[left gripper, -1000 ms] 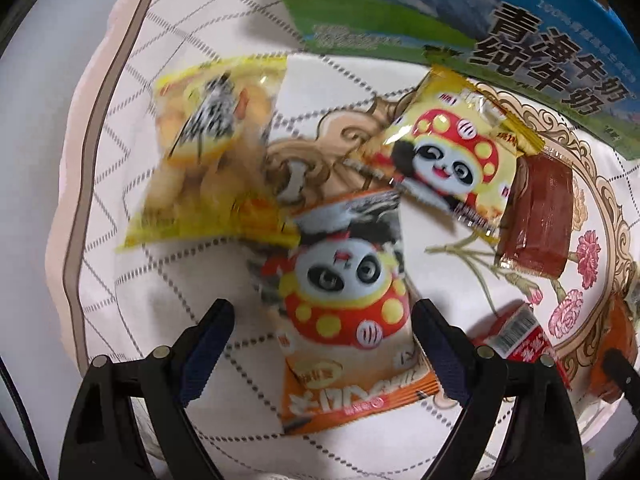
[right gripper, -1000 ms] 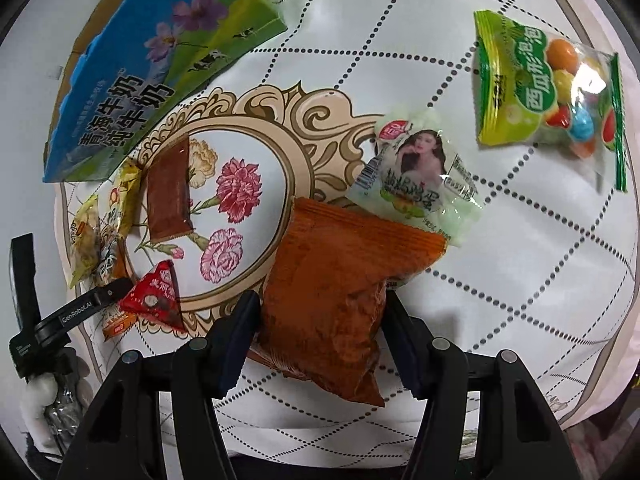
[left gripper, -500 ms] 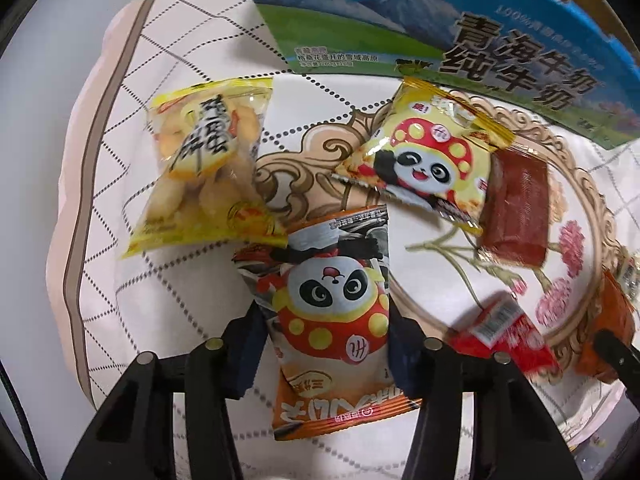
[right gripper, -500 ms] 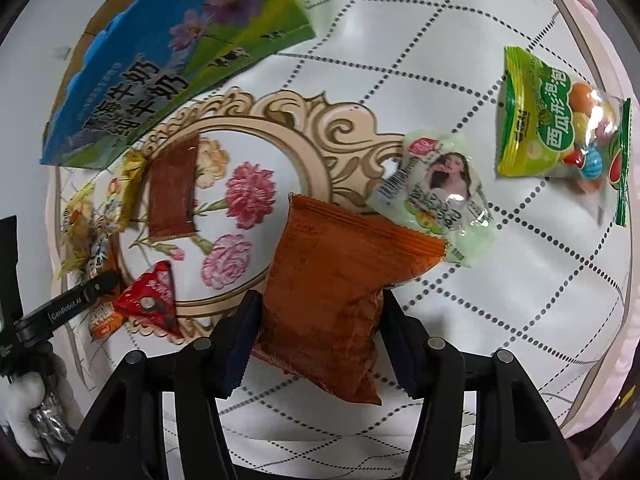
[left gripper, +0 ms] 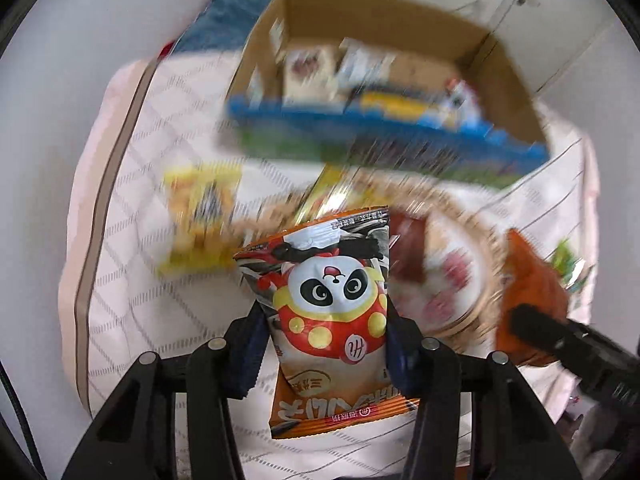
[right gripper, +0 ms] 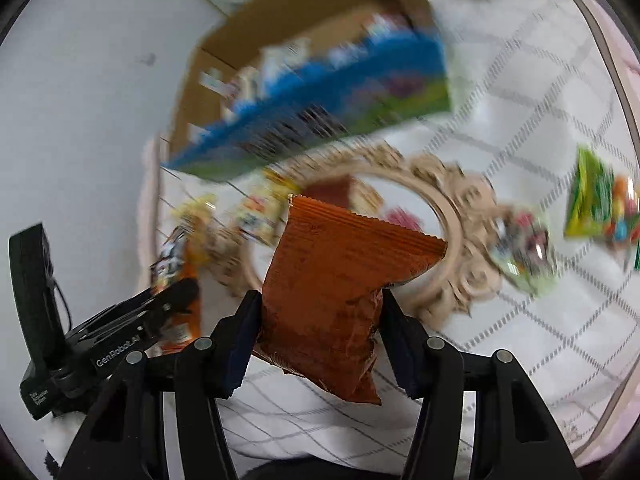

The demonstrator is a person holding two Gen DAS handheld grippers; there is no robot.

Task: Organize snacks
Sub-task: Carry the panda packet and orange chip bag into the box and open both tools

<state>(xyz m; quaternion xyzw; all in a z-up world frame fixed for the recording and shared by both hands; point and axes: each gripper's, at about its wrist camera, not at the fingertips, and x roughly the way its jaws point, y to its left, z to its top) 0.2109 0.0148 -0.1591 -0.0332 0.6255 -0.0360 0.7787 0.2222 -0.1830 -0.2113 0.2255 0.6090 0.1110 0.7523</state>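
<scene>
Left gripper (left gripper: 326, 344) clamped on panda snack bag (left gripper: 330, 312); jaws just been closing, bag between pads, gripped across mid-body so it hangs clear of quilted cloth (left gripper: 132, 280). Right gripper (right gripper: 316, 334) clamped on orange-brown pouch (right gripper: 340, 288), same mid-body hold.

Cardboard box (left gripper: 472, 40) beyond, open top, packets inside; likely destination.

Change from earlier frames: both bags then flat on cloth, left jaws wide apart; now both bags lifted, box interior in view. Yellow bag (left gripper: 202, 220) unmoved on cloth.
</scene>
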